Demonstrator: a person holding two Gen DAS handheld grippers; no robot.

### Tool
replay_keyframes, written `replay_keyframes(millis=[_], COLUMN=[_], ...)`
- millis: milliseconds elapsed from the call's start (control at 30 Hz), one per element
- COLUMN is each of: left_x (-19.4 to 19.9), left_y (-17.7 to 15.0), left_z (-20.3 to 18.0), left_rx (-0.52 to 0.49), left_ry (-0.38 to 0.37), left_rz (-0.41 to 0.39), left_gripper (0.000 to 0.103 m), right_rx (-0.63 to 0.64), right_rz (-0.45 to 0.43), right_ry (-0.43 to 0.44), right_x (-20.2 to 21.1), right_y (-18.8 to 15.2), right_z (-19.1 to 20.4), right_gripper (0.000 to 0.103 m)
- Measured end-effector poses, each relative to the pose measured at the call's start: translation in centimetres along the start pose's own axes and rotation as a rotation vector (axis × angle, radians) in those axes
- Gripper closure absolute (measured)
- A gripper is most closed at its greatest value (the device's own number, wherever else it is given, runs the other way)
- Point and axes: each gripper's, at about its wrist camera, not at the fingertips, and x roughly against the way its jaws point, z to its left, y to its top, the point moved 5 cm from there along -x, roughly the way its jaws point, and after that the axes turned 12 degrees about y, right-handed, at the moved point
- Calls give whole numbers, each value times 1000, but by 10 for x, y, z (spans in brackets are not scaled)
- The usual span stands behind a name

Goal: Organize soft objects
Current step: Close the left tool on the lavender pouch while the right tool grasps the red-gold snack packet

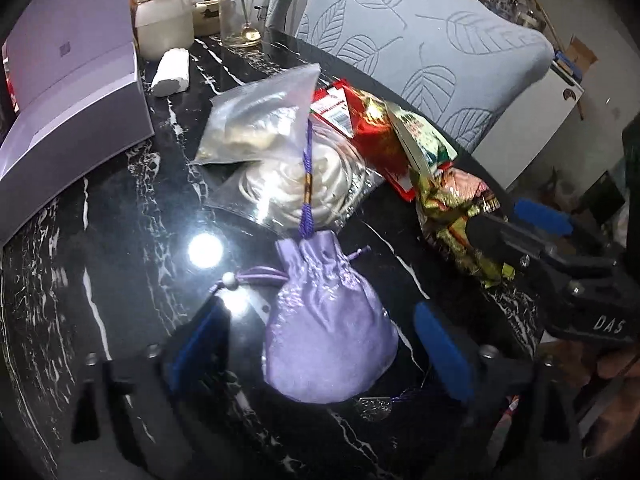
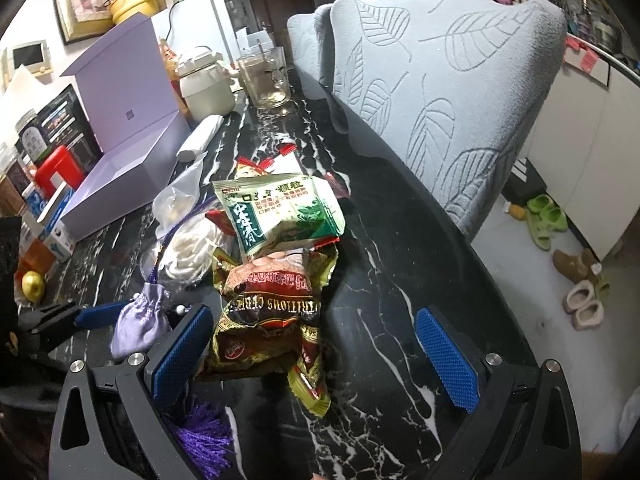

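Two grippers work one bench (image 1: 120, 240). The left gripper (image 1: 320, 344) stands wide open astride one lilac pouch (image 1: 328, 340), which lies between its fingers untouched, seemingly lined up for a pinch. The right gripper (image 2: 316, 352), also spread wide and empty, straddles the near end of a heap of snack packets (image 2: 272, 312). Just ahead of the pouch lie two clear bags (image 1: 280, 152); one lilac box (image 1: 72, 92) sits far left, probably the destination.

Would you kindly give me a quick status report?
Both grippers open: left gripper straddles lilac pouch, right gripper over snack packets. Nothing gripped. Pouch cord lies over bagged cable.
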Motion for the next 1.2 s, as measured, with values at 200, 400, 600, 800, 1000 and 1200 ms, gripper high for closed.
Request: replay_keyframes(millis=[200,400,600,800,1000,1200], left_x=[-1,-3,2,5,12,22], left_y=[-7,-6,0,-3,-4,-5], left_z=[-9,-6,-2,-2,2,8], left_rx=[-73,-62,-47,-54,-27,-8], left_ry=[113,115,111,105,78,77], left_rz=[-20,-15,-65,-69,-65,-87], left_gripper=[4,4,48,53,53,53], right_rx=[-7,-7,-6,-21,-43,-10], right_rz=[-2,0,8,22,64,66], right_ry=[8,13,18,52,69,76], right_x=[1,1,-2,-9,-21,-23], right_y=[1,0,2,0,-1,0], right_z=[-3,-5,-3,0,1,12], right_gripper=[0,0,0,0,21,53])
